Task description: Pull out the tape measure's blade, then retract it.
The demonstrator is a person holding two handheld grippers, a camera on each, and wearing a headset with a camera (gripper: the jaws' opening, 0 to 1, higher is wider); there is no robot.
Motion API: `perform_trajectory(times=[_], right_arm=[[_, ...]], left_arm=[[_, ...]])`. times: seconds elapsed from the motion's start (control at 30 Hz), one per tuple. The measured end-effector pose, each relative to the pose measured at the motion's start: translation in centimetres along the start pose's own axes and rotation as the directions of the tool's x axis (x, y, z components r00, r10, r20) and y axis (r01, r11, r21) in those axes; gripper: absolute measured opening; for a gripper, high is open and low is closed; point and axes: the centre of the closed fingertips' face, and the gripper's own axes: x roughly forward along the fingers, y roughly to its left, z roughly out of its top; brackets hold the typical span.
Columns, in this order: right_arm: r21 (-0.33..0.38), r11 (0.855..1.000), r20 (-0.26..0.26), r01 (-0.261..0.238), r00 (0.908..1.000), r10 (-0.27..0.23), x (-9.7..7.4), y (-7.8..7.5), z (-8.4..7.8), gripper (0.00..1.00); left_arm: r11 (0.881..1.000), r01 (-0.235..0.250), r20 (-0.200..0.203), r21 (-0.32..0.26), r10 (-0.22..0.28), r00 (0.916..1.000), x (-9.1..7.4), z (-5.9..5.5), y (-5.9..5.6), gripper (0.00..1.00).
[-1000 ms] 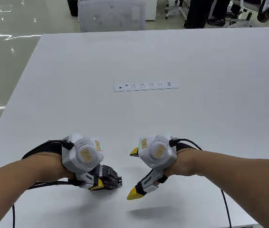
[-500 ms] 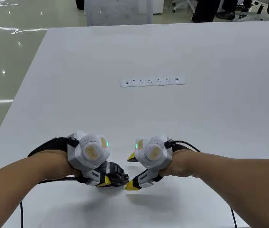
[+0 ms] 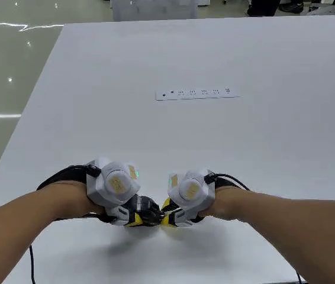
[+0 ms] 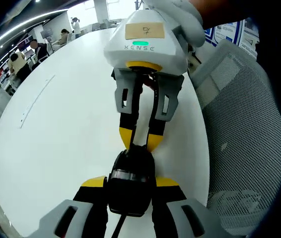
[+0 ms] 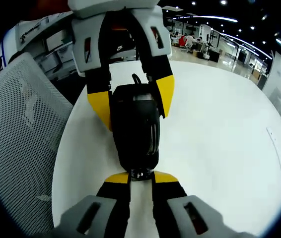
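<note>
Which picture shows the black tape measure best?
The right gripper view: the tape measure lies mid-picture, its black case showing lengthwise between the left gripper's yellow jaws. The left gripper view shows one end of it; the head view, just a small dark bit.

Open white table (image 3: 274, 148) ahead and on both sides, flat power strip (image 3: 197, 93) far ahead, mesh chair (image 4: 245, 139) close by the near edge, left gripper (image 3: 139, 215) and right gripper (image 3: 166, 213) nose to nose.
</note>
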Motion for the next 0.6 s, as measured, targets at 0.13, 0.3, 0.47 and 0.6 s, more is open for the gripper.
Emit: perform_trajectory(times=[0.13, 0.3, 0.47, 0.6], right_arm=[[0.036, 0.999, -0.007, -0.012, 0.9999, 0.013, 0.02, -0.2, 0.05, 0.15], [0.021, 0.999, -0.017, -0.027, 0.9995, 0.028, 0.08, -0.04, 0.07, 0.15], [0.008, 1.0, -0.013, -0.022, 0.9997, 0.022, 0.01, 0.14, 0.06, 0.14], [0.008, 1.0, 0.013, -0.019, 0.9997, 0.019, -0.03, 0.08, 0.09, 0.13]], left_arm=[[1.0, 0.001, 0.005, 0.001, -0.001, 1.0, 0.0, 0.01, -0.01, 0.31], [1.0, 0.007, 0.008, 0.002, -0.007, 0.9999, 0.04, 0.04, -0.02, 0.31], [1.0, 0.013, 0.009, 0.002, -0.013, 0.9999, 0.09, 0.01, -0.05, 0.31], [1.0, 0.013, 0.005, 0.004, -0.013, 0.9999, 0.08, -0.03, -0.04, 0.31]])
